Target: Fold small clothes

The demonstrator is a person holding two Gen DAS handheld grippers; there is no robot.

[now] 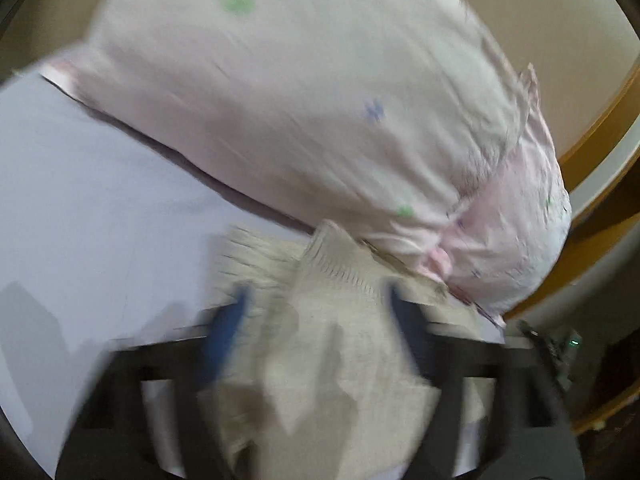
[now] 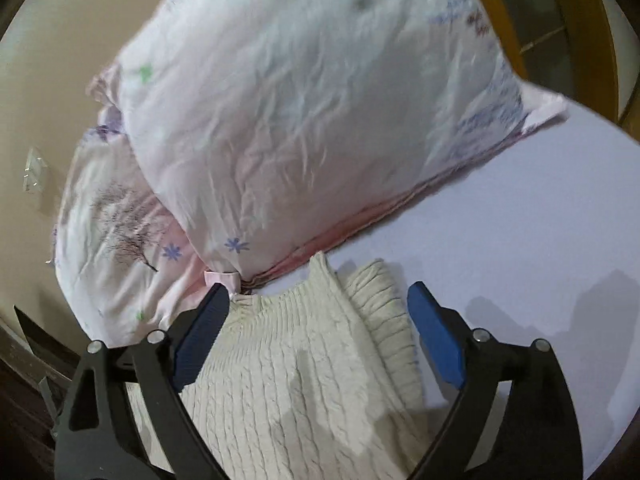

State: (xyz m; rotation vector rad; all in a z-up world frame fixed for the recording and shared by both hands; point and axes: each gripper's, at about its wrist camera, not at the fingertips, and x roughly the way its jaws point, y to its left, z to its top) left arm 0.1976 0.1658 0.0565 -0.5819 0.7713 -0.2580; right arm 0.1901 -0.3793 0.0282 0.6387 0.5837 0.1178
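A cream cable-knit sweater [image 2: 296, 368] lies on a pale lilac bed sheet [image 2: 540, 216], its ribbed edge pointing toward the pillows. My right gripper [image 2: 316, 292] is open, blue pads either side of the sweater and just above it. In the blurred left wrist view the same sweater [image 1: 340, 344] lies between the spread blue fingers of my left gripper [image 1: 320, 300], which is open over it. I cannot tell whether either gripper touches the knit.
A large white-pink pillow with small flower prints [image 2: 312, 112] lies right behind the sweater, with a second pillow [image 2: 116, 240] beside it. A beige wall [image 2: 48, 80] and a wooden bed frame [image 1: 592, 208] stand beyond. The sheet [image 1: 100, 208] extends to the side.
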